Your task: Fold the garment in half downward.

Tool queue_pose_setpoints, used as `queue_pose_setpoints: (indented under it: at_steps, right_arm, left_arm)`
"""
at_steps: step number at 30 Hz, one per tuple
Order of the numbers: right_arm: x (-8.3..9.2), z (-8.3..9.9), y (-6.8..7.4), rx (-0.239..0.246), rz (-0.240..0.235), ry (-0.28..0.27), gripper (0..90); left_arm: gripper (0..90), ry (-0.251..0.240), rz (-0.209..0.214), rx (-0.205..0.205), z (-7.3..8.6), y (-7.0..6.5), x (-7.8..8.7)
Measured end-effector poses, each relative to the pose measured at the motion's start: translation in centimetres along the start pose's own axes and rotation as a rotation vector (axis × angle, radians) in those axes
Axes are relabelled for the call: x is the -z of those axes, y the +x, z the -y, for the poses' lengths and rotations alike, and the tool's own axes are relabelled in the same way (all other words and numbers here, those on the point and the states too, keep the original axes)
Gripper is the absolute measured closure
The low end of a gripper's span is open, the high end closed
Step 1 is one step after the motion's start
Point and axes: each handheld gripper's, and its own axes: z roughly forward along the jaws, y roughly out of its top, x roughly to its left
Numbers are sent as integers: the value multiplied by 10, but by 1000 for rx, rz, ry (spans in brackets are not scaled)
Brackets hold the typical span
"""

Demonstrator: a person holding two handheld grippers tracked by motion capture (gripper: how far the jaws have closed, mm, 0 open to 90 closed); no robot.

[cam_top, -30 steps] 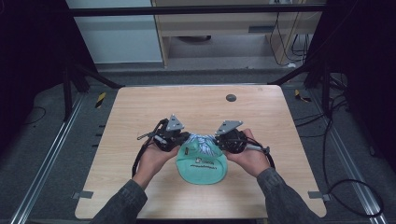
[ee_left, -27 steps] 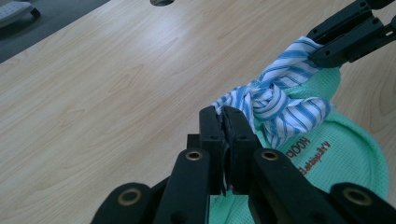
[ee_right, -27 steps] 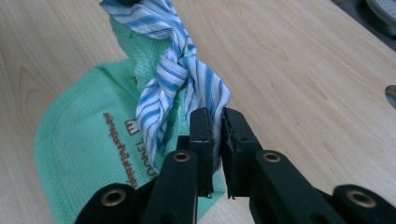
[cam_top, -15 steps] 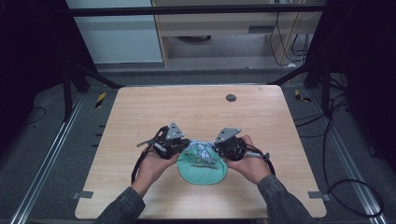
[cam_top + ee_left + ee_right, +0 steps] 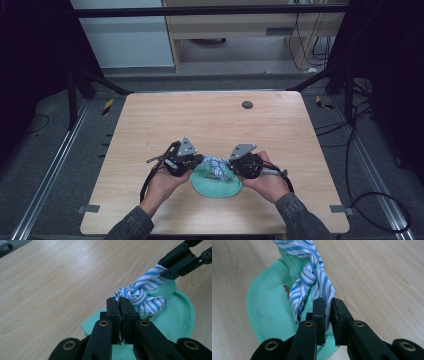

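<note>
Near the front edge of the table (image 5: 150, 125), a green cloth (image 5: 216, 185) lies flat with a blue striped cloth (image 5: 214, 165) bunched on top. The left gripper (image 5: 120, 302) pinches one end of the striped cloth, its jaws tight together. The right gripper (image 5: 327, 303) pinches the other end, jaws clamped on it. Farther off, a dark round spot (image 5: 247, 104) sits near the far edge.

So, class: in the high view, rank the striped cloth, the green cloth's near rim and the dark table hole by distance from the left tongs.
1. Striped cloth: gripped by the left tongs.
2. Green cloth: near rim, toward the person.
3. Dark hole: far side of the table.
</note>
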Motion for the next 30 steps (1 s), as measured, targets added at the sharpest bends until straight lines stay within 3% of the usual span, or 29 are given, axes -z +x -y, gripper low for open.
queue_pose_setpoints:
  at_steps: [30]
  right_arm:
    - [-1, 10, 18, 23, -35, 23, 826]
  left_arm:
    - [870, -15, 36, -8, 22, -12, 5]
